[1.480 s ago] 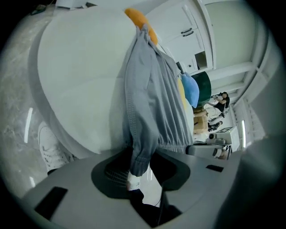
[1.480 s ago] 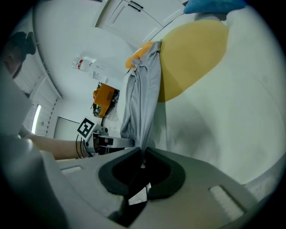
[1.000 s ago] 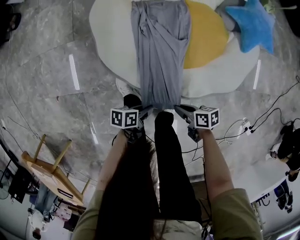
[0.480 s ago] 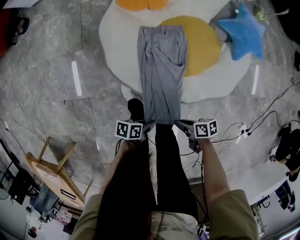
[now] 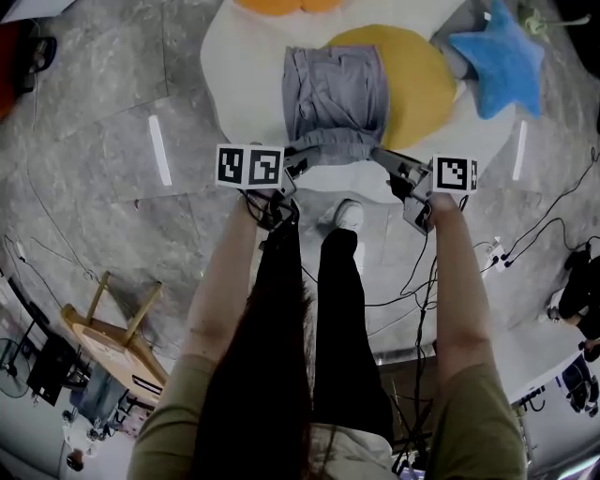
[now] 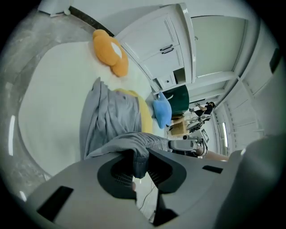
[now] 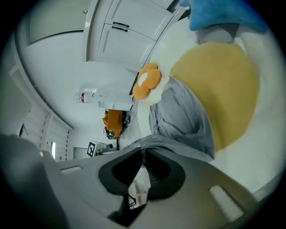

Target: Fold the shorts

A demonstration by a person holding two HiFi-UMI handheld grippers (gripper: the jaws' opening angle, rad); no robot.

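Grey shorts (image 5: 336,98) lie on a white egg-shaped rug (image 5: 242,84), partly over its yellow yolk (image 5: 417,84). Their near gathered edge is lifted off the rug and stretched between my two grippers. My left gripper (image 5: 300,157) is shut on the left end of that edge; in the left gripper view a fold of the shorts (image 6: 111,116) hangs between the pads of the left gripper (image 6: 140,161). My right gripper (image 5: 380,155) is shut on the right end, and the right gripper view shows the shorts (image 7: 183,112) pinched in the right gripper (image 7: 144,163).
A blue star cushion (image 5: 497,56) sits at the rug's far right and an orange cushion (image 5: 277,6) at its far edge. The person's legs and a white shoe (image 5: 347,214) stand just below the rug. A wooden stool (image 5: 112,337) is at lower left, cables (image 5: 525,234) at right.
Both grippers have moved up and away over the rug, carrying the near edge of the shorts. The shorts, stretched long before, now show much shorter, with the near part raised over the rest.
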